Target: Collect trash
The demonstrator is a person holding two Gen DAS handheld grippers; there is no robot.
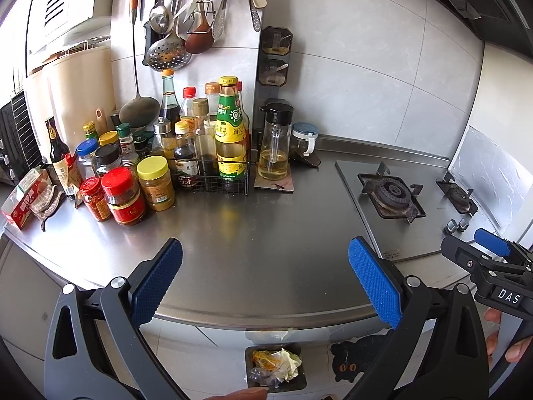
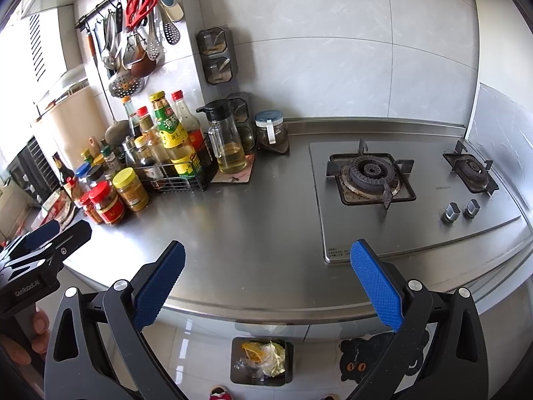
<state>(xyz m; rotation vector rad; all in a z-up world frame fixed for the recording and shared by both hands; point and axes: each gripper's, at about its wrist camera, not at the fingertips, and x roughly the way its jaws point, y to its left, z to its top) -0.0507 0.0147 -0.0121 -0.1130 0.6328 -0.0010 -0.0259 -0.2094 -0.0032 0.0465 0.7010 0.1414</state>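
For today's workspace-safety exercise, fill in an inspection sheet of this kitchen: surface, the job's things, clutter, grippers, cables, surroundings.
Surface: steel countertop, bare in the middle; no loose trash seen on it.
Job's things: dark trash bin on the floor below the counter edge, holding crumpled wrappers.
Clutter: sauce jars and bottles crowded at the left; glass oil dispenser on a mat.
Grippers: left gripper and right gripper both open, empty, held over the front edge.
Cables: nothing seen.
Surroundings: two-burner gas hob at right; utensils on a wall rail; black cat floor mat.
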